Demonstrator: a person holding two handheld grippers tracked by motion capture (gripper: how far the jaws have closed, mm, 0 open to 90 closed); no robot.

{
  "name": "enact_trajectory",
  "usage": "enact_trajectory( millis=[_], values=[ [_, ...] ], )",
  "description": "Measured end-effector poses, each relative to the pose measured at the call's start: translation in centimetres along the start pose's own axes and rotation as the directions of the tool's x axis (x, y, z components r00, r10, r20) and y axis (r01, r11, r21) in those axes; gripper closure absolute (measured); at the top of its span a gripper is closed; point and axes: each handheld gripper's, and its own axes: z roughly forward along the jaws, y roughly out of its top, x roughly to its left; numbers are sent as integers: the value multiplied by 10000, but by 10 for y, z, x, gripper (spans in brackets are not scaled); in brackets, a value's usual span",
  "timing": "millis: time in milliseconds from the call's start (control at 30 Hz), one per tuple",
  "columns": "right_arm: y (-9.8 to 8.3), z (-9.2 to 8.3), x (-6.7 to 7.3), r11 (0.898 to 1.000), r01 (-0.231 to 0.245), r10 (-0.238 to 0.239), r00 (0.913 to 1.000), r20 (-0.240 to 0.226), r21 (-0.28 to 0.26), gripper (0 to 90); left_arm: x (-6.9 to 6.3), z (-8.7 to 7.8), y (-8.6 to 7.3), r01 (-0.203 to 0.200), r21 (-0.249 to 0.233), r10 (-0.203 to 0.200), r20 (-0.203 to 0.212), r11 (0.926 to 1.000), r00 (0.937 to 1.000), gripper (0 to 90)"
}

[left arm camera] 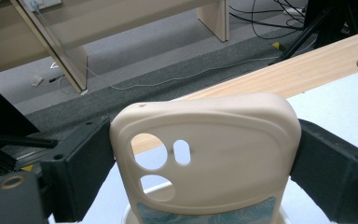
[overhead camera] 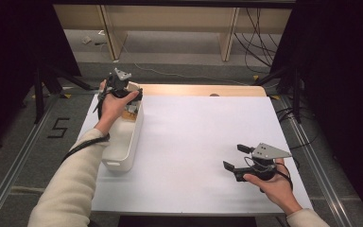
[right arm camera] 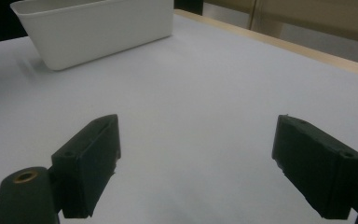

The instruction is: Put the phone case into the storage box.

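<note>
A cream phone case (left arm camera: pixel 214 154) with camera cut-outs stands upright between my left gripper's (left arm camera: pixel 200 163) two black jaws, which press on its sides. In the high view that left gripper (overhead camera: pixel 123 92) hovers over the far end of the white bin (overhead camera: pixel 127 142) at the table's left, the case (overhead camera: pixel 133 87) peeking out pale beside it. My right gripper (overhead camera: pixel 234 158) rests low over the white table sheet near the front right, jaws wide apart with nothing between them (right arm camera: pixel 196 163). The bin (right arm camera: pixel 98 28) lies far ahead in the right gripper view.
The white sheet (overhead camera: pixel 194 142) covers the table; a wooden strip (overhead camera: pixel 203 90) with a hole runs along its far edge. Beyond are grey floor, cables and wooden furniture legs. Dark stands flank both sides of the table.
</note>
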Motion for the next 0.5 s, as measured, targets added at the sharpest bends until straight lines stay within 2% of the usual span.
enact_trajectory(
  millis=[500],
  values=[
    [0,0,0,10000,9,-9,10000,1,35,161,1,2,-3,7,108,-7,16,9999,10000,102]
  ],
)
